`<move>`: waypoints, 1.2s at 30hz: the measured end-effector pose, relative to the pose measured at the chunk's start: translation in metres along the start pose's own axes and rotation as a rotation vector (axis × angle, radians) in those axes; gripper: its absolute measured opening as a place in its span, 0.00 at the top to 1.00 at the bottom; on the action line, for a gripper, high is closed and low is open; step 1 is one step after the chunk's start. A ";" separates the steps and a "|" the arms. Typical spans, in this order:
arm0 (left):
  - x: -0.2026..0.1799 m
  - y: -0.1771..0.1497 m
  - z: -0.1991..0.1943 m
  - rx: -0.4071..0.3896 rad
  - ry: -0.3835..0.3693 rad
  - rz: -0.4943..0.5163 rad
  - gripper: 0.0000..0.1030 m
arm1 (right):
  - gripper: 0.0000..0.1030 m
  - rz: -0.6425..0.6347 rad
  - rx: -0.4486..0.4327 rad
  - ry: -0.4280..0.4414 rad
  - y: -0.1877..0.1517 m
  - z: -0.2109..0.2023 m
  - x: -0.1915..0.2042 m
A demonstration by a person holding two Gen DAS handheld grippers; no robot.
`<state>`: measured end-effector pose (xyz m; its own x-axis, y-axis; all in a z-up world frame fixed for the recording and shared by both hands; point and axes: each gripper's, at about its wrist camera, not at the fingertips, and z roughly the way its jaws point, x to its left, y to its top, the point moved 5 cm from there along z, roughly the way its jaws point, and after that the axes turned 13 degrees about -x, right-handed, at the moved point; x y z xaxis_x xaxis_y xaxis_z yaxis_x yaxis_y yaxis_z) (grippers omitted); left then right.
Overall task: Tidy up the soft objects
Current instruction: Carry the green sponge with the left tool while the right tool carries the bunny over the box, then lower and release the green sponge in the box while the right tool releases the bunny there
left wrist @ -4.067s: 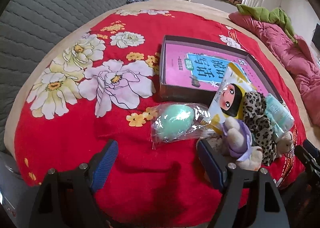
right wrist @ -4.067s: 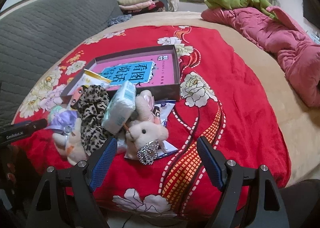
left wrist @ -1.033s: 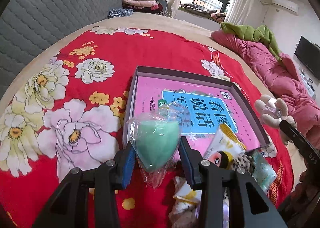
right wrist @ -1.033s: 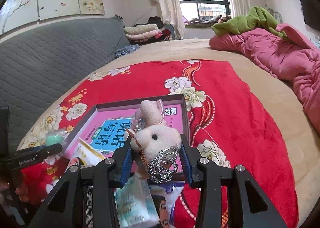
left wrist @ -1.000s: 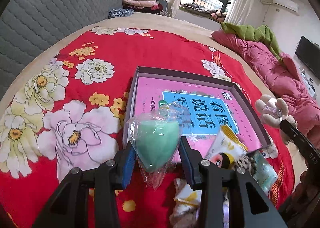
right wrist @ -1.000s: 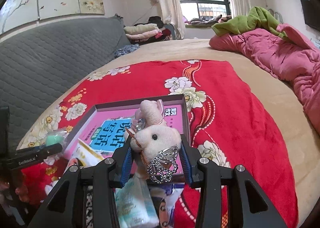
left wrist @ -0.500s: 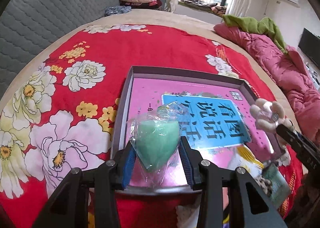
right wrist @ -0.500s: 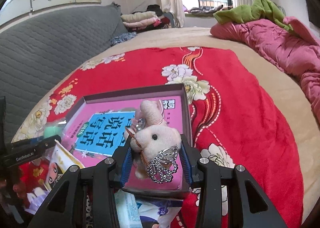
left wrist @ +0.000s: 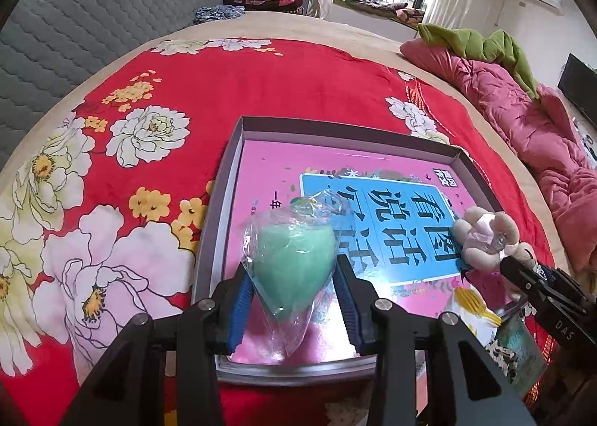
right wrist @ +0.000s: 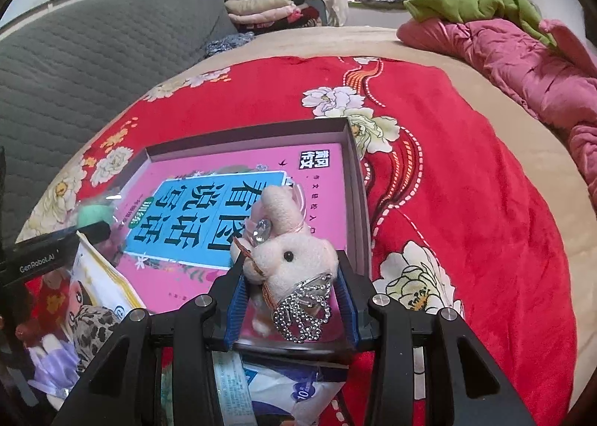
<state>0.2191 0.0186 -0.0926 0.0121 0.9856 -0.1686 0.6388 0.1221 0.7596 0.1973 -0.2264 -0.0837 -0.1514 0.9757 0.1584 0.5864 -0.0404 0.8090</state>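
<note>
Left gripper (left wrist: 294,299) clamped on a green sponge in clear wrap (left wrist: 293,261), held over the near left part of the shallow box (left wrist: 220,209). Right gripper (right wrist: 291,299) clamped on a pink plush bunny (right wrist: 289,258) over the box's near right corner; box with pink book (right wrist: 238,202) lying on the red floral blanket (left wrist: 261,82), more soft items heaped at its near edge

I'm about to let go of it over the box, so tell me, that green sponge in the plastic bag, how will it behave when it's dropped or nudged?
The green sponge looks soft and light, likely landing gently. Its rounded, tapering shape may let it roll or tip inside the box. The loose clear wrap looks slippery, so it could slide on the glossy pink book or slip in the left tool.
</note>
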 end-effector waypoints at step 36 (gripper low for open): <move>0.008 -0.003 0.003 0.018 0.027 -0.014 0.57 | 0.38 -0.048 -0.071 -0.035 0.013 -0.016 0.000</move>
<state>0.2191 0.0257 -0.0982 -0.0177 0.9866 -0.1619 0.6524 0.1341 0.7459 0.1919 -0.2304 -0.0638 -0.1489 0.9838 0.0998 0.5207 -0.0077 0.8537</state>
